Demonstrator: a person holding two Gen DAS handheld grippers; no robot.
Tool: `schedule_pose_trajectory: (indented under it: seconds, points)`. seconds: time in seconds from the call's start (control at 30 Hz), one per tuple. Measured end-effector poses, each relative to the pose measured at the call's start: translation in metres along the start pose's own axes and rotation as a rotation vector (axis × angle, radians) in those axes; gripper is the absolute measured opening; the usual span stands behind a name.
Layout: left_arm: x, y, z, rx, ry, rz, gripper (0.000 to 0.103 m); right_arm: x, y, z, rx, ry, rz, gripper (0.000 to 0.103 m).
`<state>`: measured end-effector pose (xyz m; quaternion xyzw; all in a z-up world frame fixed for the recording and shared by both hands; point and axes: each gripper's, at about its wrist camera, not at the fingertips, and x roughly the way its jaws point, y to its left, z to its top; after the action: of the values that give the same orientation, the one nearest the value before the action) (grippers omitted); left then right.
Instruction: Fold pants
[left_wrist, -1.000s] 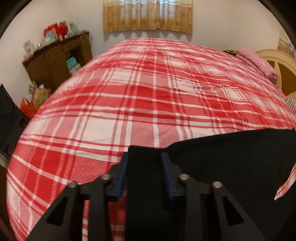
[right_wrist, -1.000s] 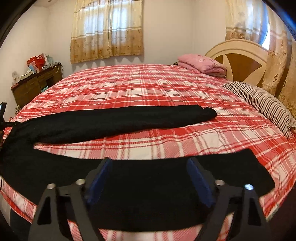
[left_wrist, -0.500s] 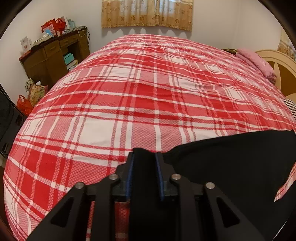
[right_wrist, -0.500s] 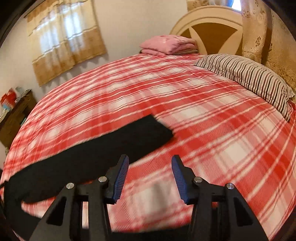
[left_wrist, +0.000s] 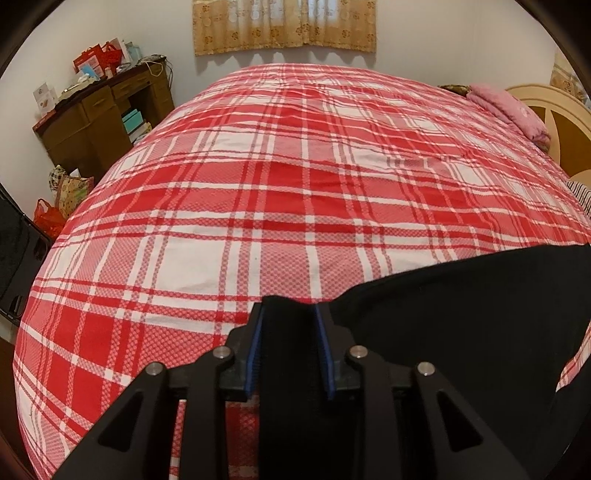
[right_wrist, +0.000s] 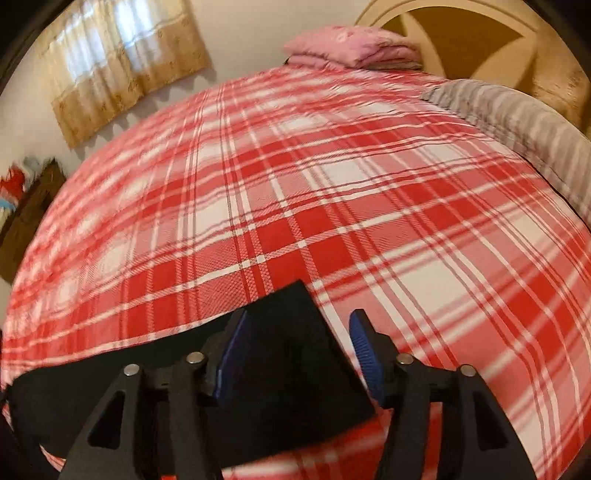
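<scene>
Black pants (left_wrist: 461, 314) lie on the red and white plaid bedspread (left_wrist: 295, 177). My left gripper (left_wrist: 290, 317) is shut on the pants' edge; black cloth fills the gap between its blue pads. In the right wrist view the end of a pant leg (right_wrist: 291, 354) lies between the spread jaws of my right gripper (right_wrist: 299, 325), which is open; the right blue pad (right_wrist: 364, 347) stands clear of the cloth. The rest of the leg runs off to the left.
A brown desk (left_wrist: 99, 110) with bags stands left of the bed. A pink folded blanket (right_wrist: 351, 44), a striped pillow (right_wrist: 517, 118) and a cream headboard (right_wrist: 480, 37) are at the far right. Curtains (left_wrist: 284, 26) hang on the back wall.
My left gripper closed on the pants' edge and holds it. My right gripper swung right along the pants to the end of a leg and narrowed its jaws around it.
</scene>
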<state>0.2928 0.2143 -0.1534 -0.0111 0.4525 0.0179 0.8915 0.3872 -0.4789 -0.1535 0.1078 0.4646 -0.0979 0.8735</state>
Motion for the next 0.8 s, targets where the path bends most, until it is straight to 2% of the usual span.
schedule_pose_trajectory:
  seconds: [0.1, 0.27, 0.37, 0.4, 0.43, 0.5, 0.8]
  points:
    - [0.000, -0.001, 0.000, 0.003, 0.004, 0.000, 0.029, 0.018, 0.002, 0.008, -0.029, 0.028, -0.002, 0.063]
    - [0.001, -0.002, 0.000, 0.007, 0.002, -0.010, 0.026, 0.035, 0.000, 0.007, -0.016, 0.076, 0.063, 0.061]
    - [-0.001, -0.002, 0.001, 0.011, 0.002, -0.006, 0.023, 0.033, 0.003, 0.005, -0.045, 0.071, 0.051, 0.036]
    - [-0.002, -0.002, 0.001, 0.011, 0.004, -0.003, 0.022, 0.032, 0.002, 0.005, -0.046, 0.071, 0.050, 0.022]
    - [-0.003, -0.002, 0.002, 0.008, 0.006, 0.000, 0.022, 0.030, 0.001, 0.004, -0.039, 0.070, 0.057, 0.012]
    - [-0.005, -0.003, 0.004, 0.016, 0.008, 0.000, 0.017, 0.025, 0.000, 0.004, -0.030, 0.064, 0.073, 0.007]
    - [-0.030, -0.004, 0.005, 0.042, -0.081, -0.023, 0.014, -0.025, 0.017, -0.006, -0.093, -0.074, 0.085, 0.006]
